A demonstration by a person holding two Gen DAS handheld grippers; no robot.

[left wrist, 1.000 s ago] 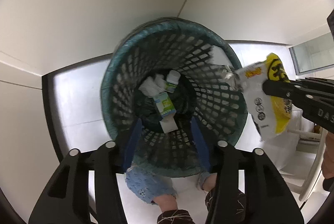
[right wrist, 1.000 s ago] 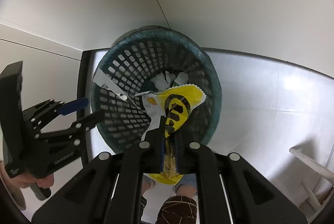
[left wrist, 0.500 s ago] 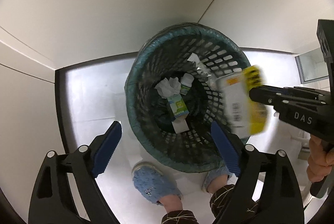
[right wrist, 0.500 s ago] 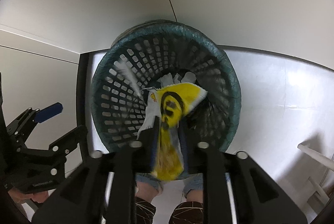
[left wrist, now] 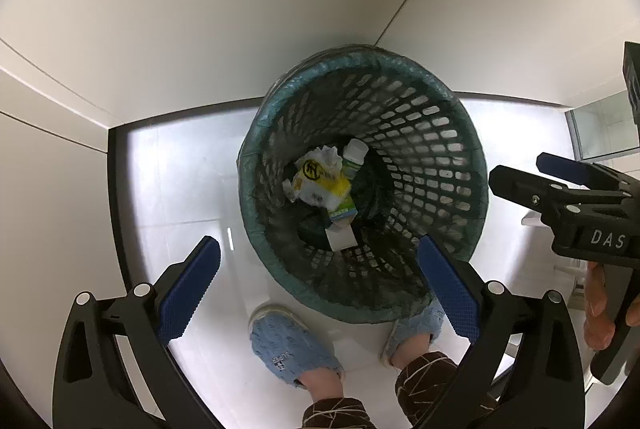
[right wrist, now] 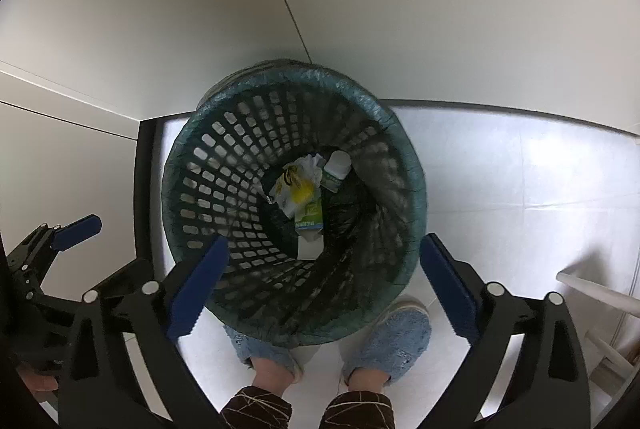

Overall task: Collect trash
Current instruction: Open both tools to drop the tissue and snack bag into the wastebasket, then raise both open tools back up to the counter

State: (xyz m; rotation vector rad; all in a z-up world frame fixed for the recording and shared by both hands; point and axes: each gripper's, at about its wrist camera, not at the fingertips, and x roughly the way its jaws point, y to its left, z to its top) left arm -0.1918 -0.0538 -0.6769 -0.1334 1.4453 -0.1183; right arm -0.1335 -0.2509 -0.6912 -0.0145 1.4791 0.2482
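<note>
A dark green mesh trash basket (left wrist: pixel 436 133) stands on the white floor in a wall corner; it also shows in the right wrist view (right wrist: pixel 224 149). Inside lie a yellow and white snack wrapper (left wrist: pixel 320 183) (right wrist: pixel 294 187), a green and white carton (left wrist: pixel 342 213) (right wrist: pixel 310 215), a small white-capped bottle (left wrist: pixel 354 155) (right wrist: pixel 336 167) and crumpled tissue (left wrist: pixel 328 155). My left gripper (left wrist: pixel 316 287) is open and empty above the basket's near rim. My right gripper (right wrist: pixel 322 281) is open and empty over the basket; it also shows at the right of the left wrist view (left wrist: pixel 532 173).
The person's blue slippers (left wrist: pixel 290 347) (right wrist: pixel 394 337) stand on the floor just before the basket. White walls meet in a corner behind it. A white frame (right wrist: pixel 596 293) stands at the far right. A glass door (left wrist: pixel 600 129) shows at the right.
My right gripper opened and let go of the yellow wrapper, which fell to the bottom of the basket. My left gripper opened wide and moved back from the basket.
</note>
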